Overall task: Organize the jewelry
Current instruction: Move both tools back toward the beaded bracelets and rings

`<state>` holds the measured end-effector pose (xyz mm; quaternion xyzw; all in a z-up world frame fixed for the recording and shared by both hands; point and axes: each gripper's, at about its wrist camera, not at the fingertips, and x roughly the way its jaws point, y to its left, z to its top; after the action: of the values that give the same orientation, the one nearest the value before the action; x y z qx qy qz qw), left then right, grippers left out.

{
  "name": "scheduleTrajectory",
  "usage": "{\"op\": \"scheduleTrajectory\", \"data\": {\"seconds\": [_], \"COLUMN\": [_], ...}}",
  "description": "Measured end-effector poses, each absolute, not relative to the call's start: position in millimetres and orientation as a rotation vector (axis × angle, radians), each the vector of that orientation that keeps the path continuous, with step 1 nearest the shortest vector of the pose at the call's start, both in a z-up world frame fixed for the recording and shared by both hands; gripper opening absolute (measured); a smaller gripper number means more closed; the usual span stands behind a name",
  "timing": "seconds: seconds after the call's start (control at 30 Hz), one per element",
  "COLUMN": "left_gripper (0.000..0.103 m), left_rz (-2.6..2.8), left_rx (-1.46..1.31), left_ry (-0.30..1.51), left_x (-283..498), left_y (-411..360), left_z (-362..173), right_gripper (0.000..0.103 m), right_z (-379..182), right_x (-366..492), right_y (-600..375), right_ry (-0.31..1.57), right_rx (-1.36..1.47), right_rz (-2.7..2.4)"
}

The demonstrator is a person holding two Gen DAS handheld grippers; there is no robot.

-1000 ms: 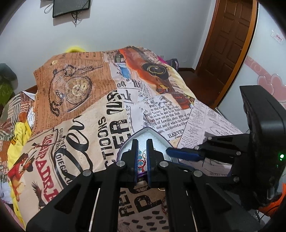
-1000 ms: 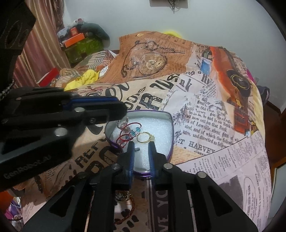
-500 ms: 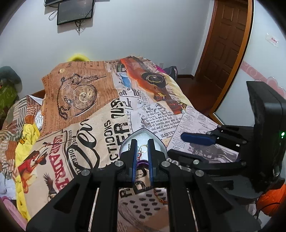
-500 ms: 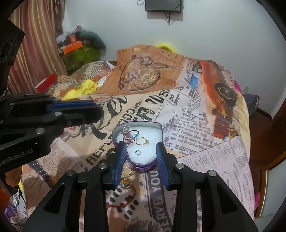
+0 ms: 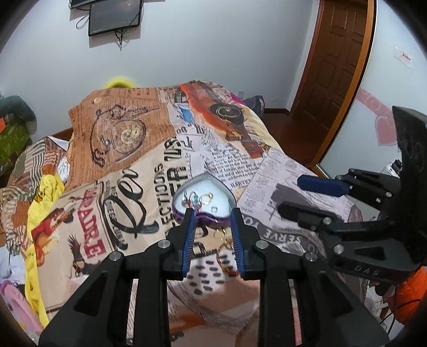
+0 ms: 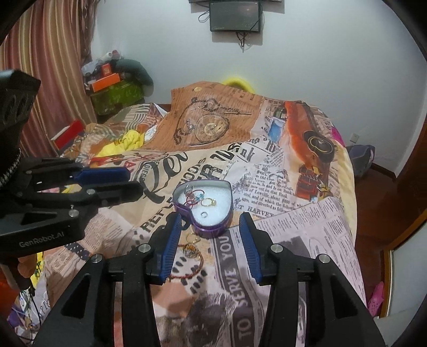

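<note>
Tin: heart-shaped purple tin (image 6: 202, 211) lies open on the bed (image 6: 293, 213), white foam inside, holding a gold ring (image 6: 209, 202), a small silver ring (image 6: 204, 214) and red-and-blue beaded pieces (image 6: 192, 196).
Loose jewelry: a gold ring and a red bracelet (image 6: 192, 260) on the bedspread just in front of the tin's point.
Left gripper (image 5: 212, 231): above the bed, jaws narrowly parted and opening, nothing between them.
Right gripper (image 6: 210, 236): jaws wider, opening, empty; the tin's point shows between the tips.
Open room: bare bedspread all round the tin; bed edge falls away at the right.
Room: white wall, screen (image 6: 234, 16), wooden door (image 5: 336, 69), striped curtain (image 6: 40, 66).
</note>
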<state>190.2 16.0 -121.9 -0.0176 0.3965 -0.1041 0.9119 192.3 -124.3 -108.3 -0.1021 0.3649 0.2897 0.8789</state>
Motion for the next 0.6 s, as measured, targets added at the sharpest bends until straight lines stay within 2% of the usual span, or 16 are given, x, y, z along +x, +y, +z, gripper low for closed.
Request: {"op": "scheduleTrajectory", "data": {"seconds": [0.6], "left_gripper": [0.026], "left_rz": [-0.223], "left_rx": [-0.092], "left_ry": [1.008], "left_x": [201.6], "left_y": [3.1], "left_z": [-198.5], "right_gripper": [0.041], "right_z": [-151.2], "right_x": [185.1], "right_y": [-143.6], "right_ry": [0.887], "right_rx": [-0.205], "right_rz": [0.556]}}
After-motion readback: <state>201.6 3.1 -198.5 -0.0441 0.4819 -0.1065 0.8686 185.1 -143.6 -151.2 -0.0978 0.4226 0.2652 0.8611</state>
